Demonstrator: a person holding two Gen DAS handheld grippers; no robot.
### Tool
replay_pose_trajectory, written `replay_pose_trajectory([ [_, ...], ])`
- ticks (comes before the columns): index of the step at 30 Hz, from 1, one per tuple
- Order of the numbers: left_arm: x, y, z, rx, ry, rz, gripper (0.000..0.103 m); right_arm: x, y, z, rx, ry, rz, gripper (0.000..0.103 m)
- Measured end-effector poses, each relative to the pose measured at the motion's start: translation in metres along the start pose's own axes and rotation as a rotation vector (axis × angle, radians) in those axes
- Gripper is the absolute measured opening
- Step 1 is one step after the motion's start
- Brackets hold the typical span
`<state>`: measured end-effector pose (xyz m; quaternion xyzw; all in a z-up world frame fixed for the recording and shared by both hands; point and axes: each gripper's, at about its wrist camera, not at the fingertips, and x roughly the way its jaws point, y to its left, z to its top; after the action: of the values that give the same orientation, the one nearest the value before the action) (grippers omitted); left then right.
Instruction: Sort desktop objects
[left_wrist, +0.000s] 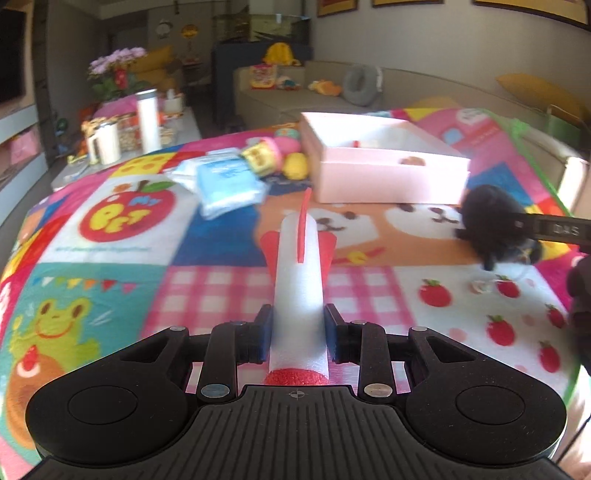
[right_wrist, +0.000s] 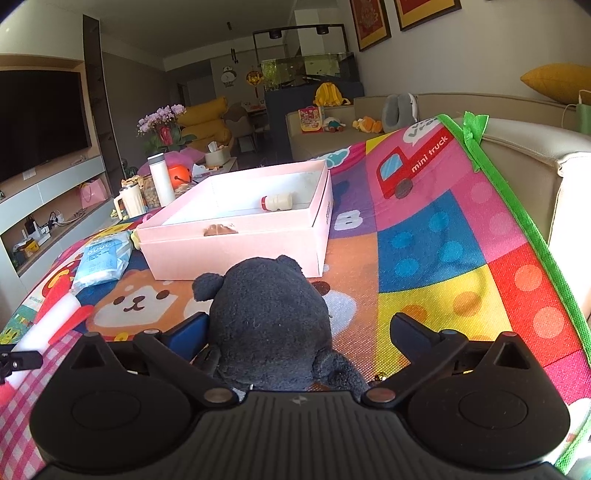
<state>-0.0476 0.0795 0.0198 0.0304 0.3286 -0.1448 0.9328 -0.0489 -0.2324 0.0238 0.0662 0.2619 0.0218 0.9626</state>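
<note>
Left wrist view: the left claw (left_wrist: 298, 332) is seen clamped on a white foam rocket (left_wrist: 298, 280), whose blue-padded fingers (left_wrist: 264, 332) press both its sides. The rocket's red end is cut off by the claw body, and its red fins point away over the patterned mat (left_wrist: 110, 295) that covers the surface. Farther out, a pink box (left_wrist: 388, 177) is blurred; blue tissue packs (left_wrist: 225, 181) and a heap of small toys (left_wrist: 277, 155) lie left of it, too smeared to be told apart. At the right edge a black plush toy (left_wrist: 491, 218) is partly hidden by a dark bar of the right claw.

In the right wrist view, the right claw (right_wrist: 299, 332) stands wide open around the black plush toy (right_wrist: 269, 325), which rests on the mat (right_wrist: 443, 258). The left pad (right_wrist: 192, 328) lies just beside the plush; whether it touches cannot be told. The right pad (right_wrist: 410, 332) is clearly apart. The plush's lower part is hidden under the claw body. Beyond it the pink box (right_wrist: 236, 251) holds a small bottle (right_wrist: 277, 202) lying on its side.
</note>
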Motion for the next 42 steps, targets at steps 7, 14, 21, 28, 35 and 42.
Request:
replay_pose_trajectory([
  [7,0.027,-0.045,0.004,0.085,-0.001,-0.088,0.044,-0.002,0.012,-0.001,-0.069,-0.009,-0.036,0.103],
  [14,0.024,-0.026,0.001,0.096,-0.011,0.036,0.079,-0.002,0.029,0.004,-0.169,-0.003,-0.019,0.103],
  [21,0.025,-0.01,0.0,0.029,-0.007,0.041,0.086,0.013,0.042,0.014,-0.181,0.095,0.011,0.073],
  [28,0.026,-0.013,-0.001,0.038,-0.006,0.05,0.088,-0.032,0.056,0.018,-0.142,0.108,0.143,0.066],
  [35,0.023,-0.031,0.001,0.069,-0.017,0.071,0.075,-0.063,0.071,-0.001,-0.208,0.09,0.145,0.066],
  [42,0.023,-0.044,0.007,0.115,-0.017,0.096,0.032,-0.062,0.063,-0.016,-0.17,0.124,0.097,0.066],
])
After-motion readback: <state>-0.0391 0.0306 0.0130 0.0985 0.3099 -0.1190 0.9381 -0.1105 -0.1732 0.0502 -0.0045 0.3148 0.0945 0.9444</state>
